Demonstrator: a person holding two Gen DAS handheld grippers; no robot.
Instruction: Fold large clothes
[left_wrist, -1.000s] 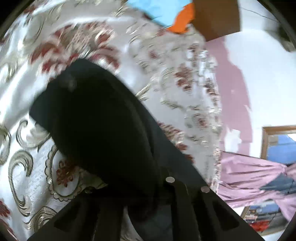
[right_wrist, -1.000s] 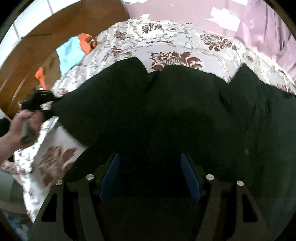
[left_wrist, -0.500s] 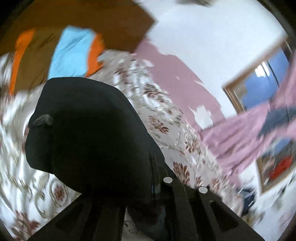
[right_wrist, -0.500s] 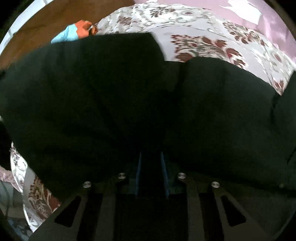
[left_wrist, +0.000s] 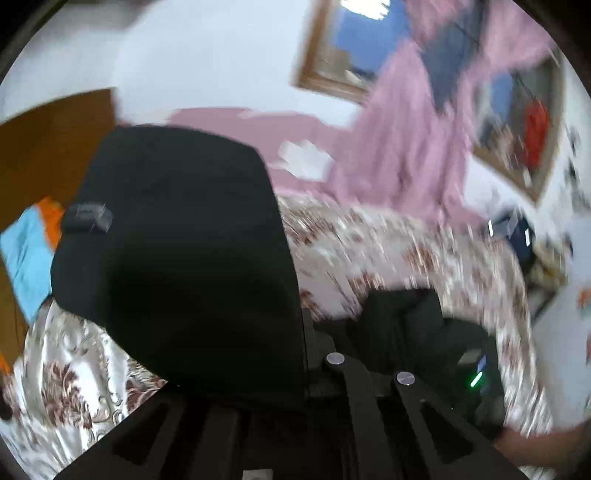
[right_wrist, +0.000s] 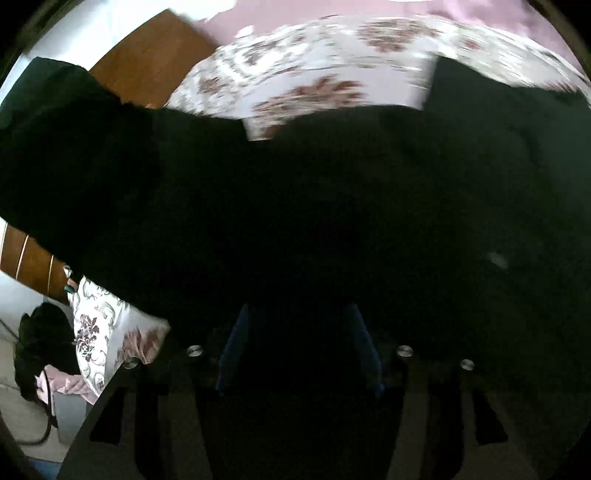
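Note:
A large black garment (right_wrist: 332, 184) lies spread over the floral bedspread (right_wrist: 314, 59) and fills most of the right wrist view. My right gripper (right_wrist: 299, 332) points down onto it. Its blue pads (right_wrist: 232, 339) stand apart and the jaws are opening, with black cloth lying between them. My left gripper (left_wrist: 306, 332) is shut on a lifted part of the black garment (left_wrist: 184, 240), which hangs in front of its left finger and hides it. A small label (left_wrist: 86, 219) shows on that raised cloth. More black cloth (left_wrist: 399, 317) lies lower on the bedspread (left_wrist: 406, 251).
A wooden headboard (right_wrist: 147, 62) stands behind the bed, with blue and orange cloth (left_wrist: 26, 251) on it. Pink curtains (left_wrist: 406, 129) and a wooden-framed window (left_wrist: 351, 48) are on the far wall. A hand (left_wrist: 535, 443) holds a black device with a green light (left_wrist: 475, 379).
My left gripper has risen and rolled with the black cloth in it; its view swung from the bed to the wall. The right jaws narrowed half a second ago and stand wide again.

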